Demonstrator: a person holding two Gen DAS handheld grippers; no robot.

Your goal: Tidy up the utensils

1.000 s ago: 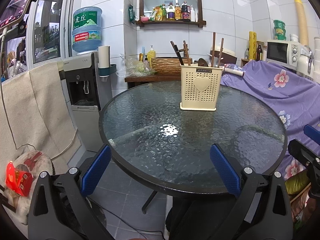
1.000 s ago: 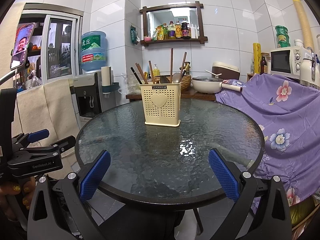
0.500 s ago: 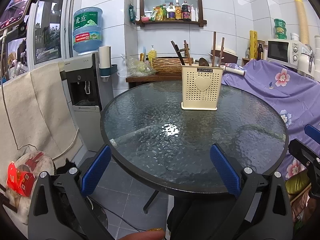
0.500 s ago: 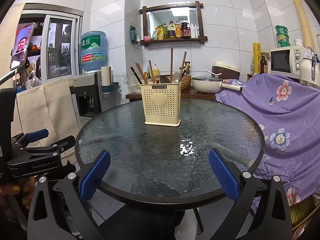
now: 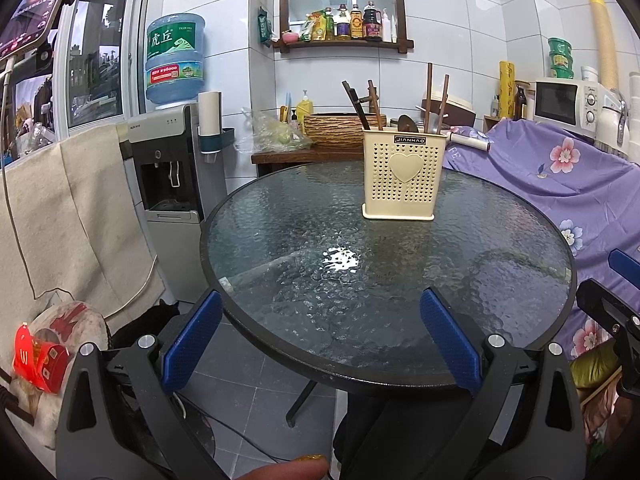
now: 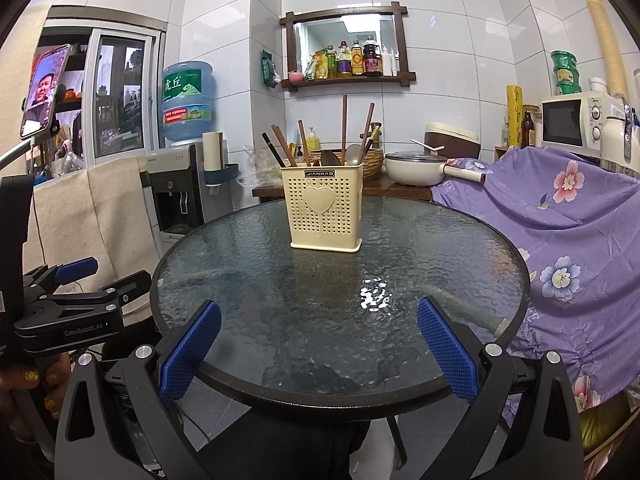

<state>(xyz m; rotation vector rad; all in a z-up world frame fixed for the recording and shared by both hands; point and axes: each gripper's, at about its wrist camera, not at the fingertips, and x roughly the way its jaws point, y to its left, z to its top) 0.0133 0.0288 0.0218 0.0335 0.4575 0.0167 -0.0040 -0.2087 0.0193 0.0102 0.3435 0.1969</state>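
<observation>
Left gripper (image 5: pixel 320 332): spread wide, holding nothing, above the table (image 5: pixel 280 344) edge.
Right gripper (image 6: pixel 318 342): spread wide, empty.
Holder (image 6: pixel 324 208): reads "JIANHAO".
Left gripper body: "GenRobot.AI".

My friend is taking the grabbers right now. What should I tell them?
Left gripper: open, empty, held at the near rim of the glass table.
Right gripper: open, empty, also at the near rim.
Cream utensil holder: upright on the far part of the table, with chopsticks and spoons standing in it.
Done: no loose utensils show on the table.
Left: nothing obvious; check whether the holder's contents need sorting.
</observation>
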